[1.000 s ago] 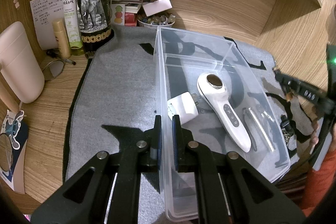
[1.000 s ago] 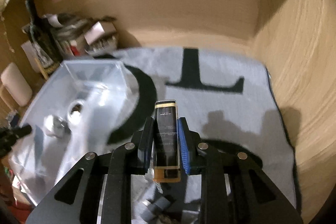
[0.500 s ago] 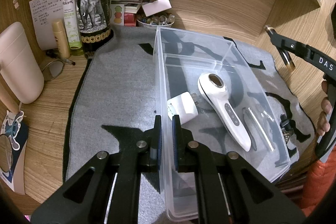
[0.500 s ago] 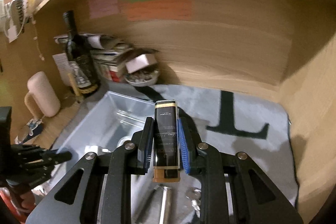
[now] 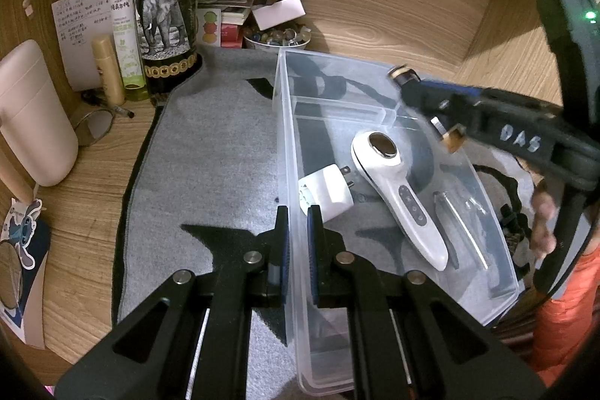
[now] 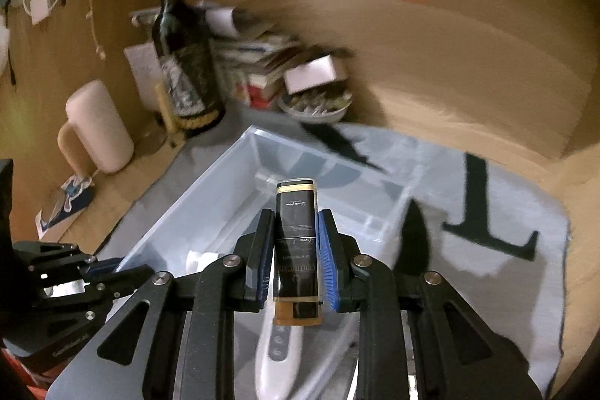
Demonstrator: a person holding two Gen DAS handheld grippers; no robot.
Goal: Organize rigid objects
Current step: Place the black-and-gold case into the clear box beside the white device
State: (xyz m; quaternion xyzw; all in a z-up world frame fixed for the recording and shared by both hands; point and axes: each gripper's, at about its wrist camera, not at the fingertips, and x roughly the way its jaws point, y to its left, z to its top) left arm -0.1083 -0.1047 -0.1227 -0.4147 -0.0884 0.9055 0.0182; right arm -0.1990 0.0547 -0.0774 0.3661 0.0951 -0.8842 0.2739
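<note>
- The dark bottle (image 6: 296, 250) with its amber base sits clamped between the pads of your right hand-held gripper (image 6: 294, 250); its long axis runs along the fingers, gold-banded cap pointing forward and away from you.
- It hangs above the clear bin (image 5: 375, 107), over the far, bare stretch of the bin floor; the drop is straight down and slightly forward.
- Directly below the bottle's base lies the white handheld device (image 5: 397, 190), so I judge you should release ahead of it, not onto it.
- The white plug adapter (image 5: 324, 194) and a metal rod (image 5: 461, 223) fill the near half.
- Your left hand-held gripper (image 5: 296, 231) pinches the bin's left wall with a narrow gap, steadying it.
- The bin's far wall stands close ahead; the wine bottle (image 5: 165, 6) stays well clear to the left on the desk (image 5: 82, 205).
</note>
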